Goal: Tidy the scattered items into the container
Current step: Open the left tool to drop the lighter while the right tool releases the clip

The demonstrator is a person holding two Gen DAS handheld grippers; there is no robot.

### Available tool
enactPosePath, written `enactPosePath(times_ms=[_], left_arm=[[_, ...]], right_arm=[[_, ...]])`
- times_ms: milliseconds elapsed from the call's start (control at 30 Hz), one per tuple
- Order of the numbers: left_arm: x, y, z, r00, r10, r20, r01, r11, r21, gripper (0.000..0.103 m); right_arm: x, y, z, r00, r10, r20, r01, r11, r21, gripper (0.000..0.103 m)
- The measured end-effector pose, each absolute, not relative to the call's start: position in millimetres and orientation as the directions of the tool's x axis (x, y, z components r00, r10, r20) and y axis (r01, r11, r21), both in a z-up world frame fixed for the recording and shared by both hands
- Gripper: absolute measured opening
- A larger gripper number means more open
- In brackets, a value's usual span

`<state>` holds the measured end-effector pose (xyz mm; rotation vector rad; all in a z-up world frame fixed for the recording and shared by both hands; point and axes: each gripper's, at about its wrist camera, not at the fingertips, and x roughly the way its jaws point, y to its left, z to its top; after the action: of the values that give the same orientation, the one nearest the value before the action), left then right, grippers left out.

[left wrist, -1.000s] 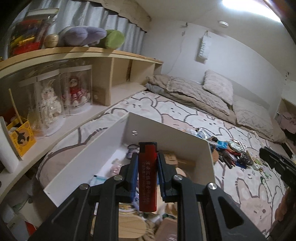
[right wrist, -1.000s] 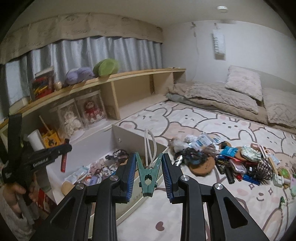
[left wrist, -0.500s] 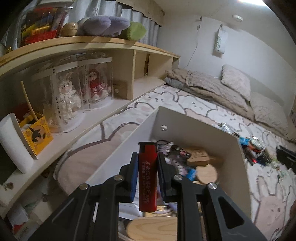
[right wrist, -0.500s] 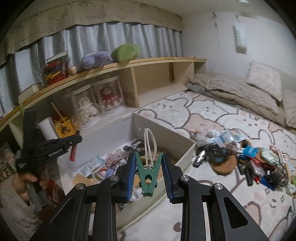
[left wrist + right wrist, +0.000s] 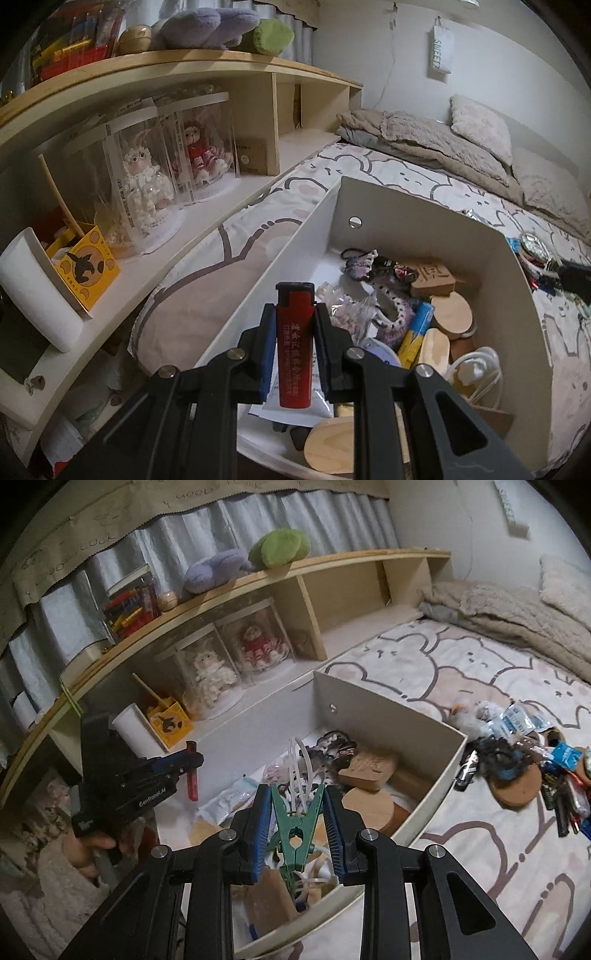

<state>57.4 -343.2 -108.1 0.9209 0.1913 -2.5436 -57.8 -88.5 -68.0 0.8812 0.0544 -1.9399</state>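
Note:
My left gripper (image 5: 294,314) is shut on a red lighter (image 5: 294,343) held upright above the near left part of the white box (image 5: 417,225). In the right wrist view the same left gripper (image 5: 184,762) hangs over the box's left side with the red lighter (image 5: 192,779) in it. My right gripper (image 5: 295,797) is shut on a green clothes peg (image 5: 294,830) above the near end of the white box (image 5: 391,709). Inside lie wooden pieces (image 5: 367,768), a white cord (image 5: 301,760), packets and small trinkets. Scattered items (image 5: 535,760) lie on the bed to the right.
A wooden shelf (image 5: 207,70) runs along the left with boxed dolls (image 5: 147,184), a yellow carton (image 5: 86,269) and plush toys (image 5: 221,26). Pillows and a blanket (image 5: 443,144) lie at the far end of the bed. A person's hand (image 5: 96,849) holds the left gripper.
Both grippers have moved left and slightly down over the box, each keeping its item. The box now fills more of both views, and the scattered pile has slid to the right edge.

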Motion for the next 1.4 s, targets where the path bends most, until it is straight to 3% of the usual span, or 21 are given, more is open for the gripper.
enactPosePath(times_ms=[433, 667, 800, 1400], left_arm=[[57, -346, -116, -0.666, -0.372, -0.647, 0.454, -0.89, 0.045, 0.02], [58, -345, -121, -0.649, -0.387, -0.655, 0.467, -0.882, 0.058, 0.02], [59, -346, -119, -0.667, -0.357, -0.654, 0.456, -0.89, 0.021, 0.043], [61, -338, -112, -0.689, -0.341, -0.64, 0.444, -0.896, -0.001, 0.044]], right_arm=[[-92, -99, -68, -0.2, -0.75, -0.631, 0.756, -0.528, 0.387, 0.029], [-98, -117, -91, -0.159, -0.689, -0.707, 0.748, -0.551, 0.369, 0.029], [-99, -123, -104, -0.127, -0.64, -0.758, 0.752, -0.561, 0.347, 0.029], [-99, -121, -107, -0.156, -0.564, -0.811, 0.748, -0.603, 0.276, 0.029]])
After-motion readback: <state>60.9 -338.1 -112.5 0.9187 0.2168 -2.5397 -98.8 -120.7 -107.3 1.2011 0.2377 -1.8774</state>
